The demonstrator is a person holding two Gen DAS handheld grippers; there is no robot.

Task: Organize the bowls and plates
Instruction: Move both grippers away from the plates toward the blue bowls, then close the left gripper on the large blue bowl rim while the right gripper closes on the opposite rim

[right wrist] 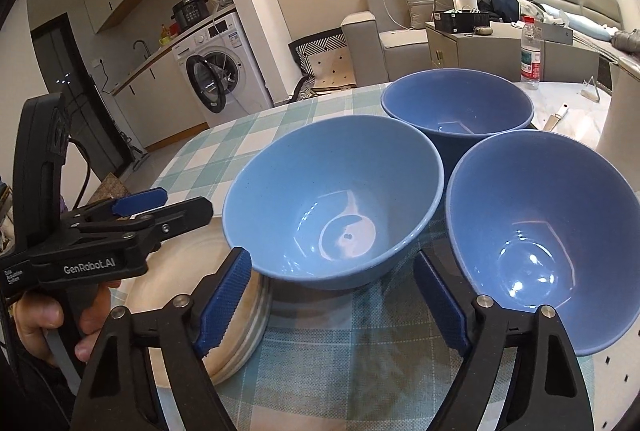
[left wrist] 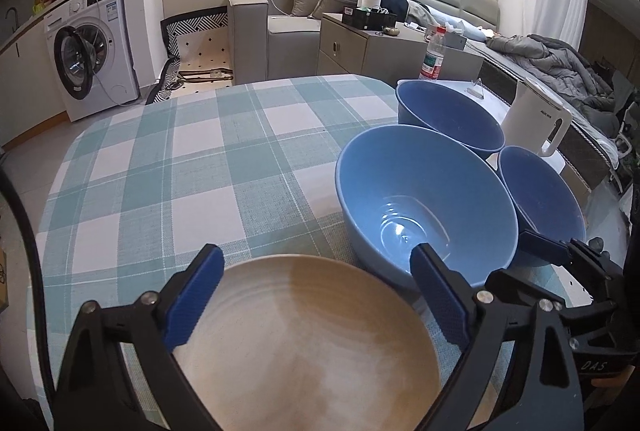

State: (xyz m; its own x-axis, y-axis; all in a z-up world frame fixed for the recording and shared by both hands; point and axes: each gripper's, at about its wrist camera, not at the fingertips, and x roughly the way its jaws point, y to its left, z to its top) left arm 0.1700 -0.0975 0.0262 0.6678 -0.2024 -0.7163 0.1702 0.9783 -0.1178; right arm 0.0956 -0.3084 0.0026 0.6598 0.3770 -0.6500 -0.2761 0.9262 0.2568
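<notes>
Three blue bowls stand close together on the checked tablecloth (left wrist: pixel 180 171). They are a light blue bowl (left wrist: pixel 424 199) (right wrist: pixel 332 191), a darker bowl (left wrist: pixel 448 111) (right wrist: pixel 456 103) behind it, and another dark bowl (left wrist: pixel 540 191) (right wrist: pixel 536 231) to its right. A beige plate (left wrist: pixel 304 343) (right wrist: pixel 188 271) lies left of the light bowl, and its edge looks layered, like a stack. My left gripper (left wrist: pixel 316 291) (right wrist: pixel 176 205) hovers open over the plate's far rim. My right gripper (right wrist: pixel 332 295) is open, its fingers either side of the light bowl's near wall. One finger (left wrist: pixel 540 249) sits by the right bowl.
A white kettle (left wrist: pixel 540 123) stands behind the bowls on the right, with a water bottle (left wrist: pixel 432 55) (right wrist: pixel 530 51) at the table's far edge. A hand (right wrist: pixel 40 319) holds the left gripper's handle. The cloth's left half is bare. Beyond are a washing machine (left wrist: pixel 88 59) and a sofa.
</notes>
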